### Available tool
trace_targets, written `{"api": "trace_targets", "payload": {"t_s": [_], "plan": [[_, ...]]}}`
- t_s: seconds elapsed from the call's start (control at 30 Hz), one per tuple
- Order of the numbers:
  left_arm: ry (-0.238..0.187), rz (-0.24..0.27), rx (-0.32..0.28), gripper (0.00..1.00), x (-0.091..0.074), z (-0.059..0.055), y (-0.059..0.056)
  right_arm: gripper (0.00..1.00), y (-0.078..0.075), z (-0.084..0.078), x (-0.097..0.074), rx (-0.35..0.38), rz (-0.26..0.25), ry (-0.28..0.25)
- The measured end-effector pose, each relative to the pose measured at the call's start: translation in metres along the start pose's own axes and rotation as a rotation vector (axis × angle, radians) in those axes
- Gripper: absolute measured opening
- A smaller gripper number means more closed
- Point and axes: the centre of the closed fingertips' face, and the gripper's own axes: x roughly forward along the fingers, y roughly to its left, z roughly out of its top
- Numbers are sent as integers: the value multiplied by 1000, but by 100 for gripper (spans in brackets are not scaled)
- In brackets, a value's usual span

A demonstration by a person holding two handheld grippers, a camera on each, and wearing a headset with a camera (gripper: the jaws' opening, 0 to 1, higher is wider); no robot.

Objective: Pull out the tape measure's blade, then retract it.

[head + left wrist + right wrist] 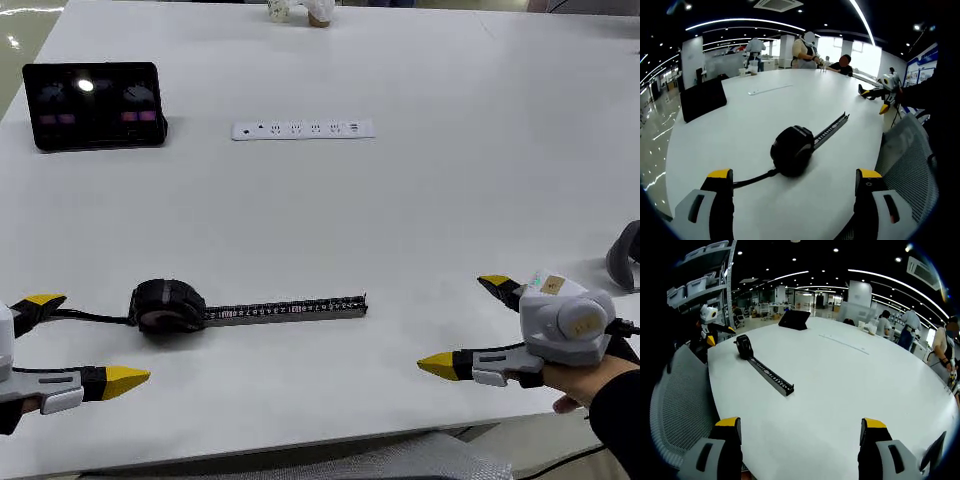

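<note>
Near the front edge of the white surface (430, 200), the tape measure (168, 306) is lying with its blade (285, 310) sticking out partway toward the right tool (455, 322). The left tool (97, 337) is hovering near the case; both tools are standing with jaws apart, gripping nothing.

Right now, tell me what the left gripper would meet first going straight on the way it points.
The left gripper would meet the tape measure's black case first: it lies straight ahead of the open jaws. Its cord, trailing toward one jaw, might touch sooner.
</note>
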Motion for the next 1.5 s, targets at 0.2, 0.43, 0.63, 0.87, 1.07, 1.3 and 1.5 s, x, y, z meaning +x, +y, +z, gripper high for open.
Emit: {"api": "trace_targets", "payload": {"t_s": [0.2, 0.43, 0.63, 0.87, 1.07, 1.3, 1.5], "plan": [[12, 37, 3, 99, -2, -8, 4, 99, 1, -8, -7, 13, -10, 11], [20, 61, 17, 99, -7, -13, 9, 99, 3, -14, -10, 21, -12, 21], [18, 57, 3, 99, -10, -15, 9, 99, 5, -18, -11, 27, -10, 26], [1, 50, 6, 99, -11, -12, 7, 99, 8, -20, -12, -8, -7, 15], [-3, 50, 2, 99, -10, -10, 7, 99, 8, -22, -13, 15, -7, 26], [-5, 53, 9, 99, -9, -7, 7, 99, 7, -23, -13, 13, -11, 29], [4, 69, 4, 99, -7, -7, 7, 99, 10, -18, -14, 19, 5, 4]]}}
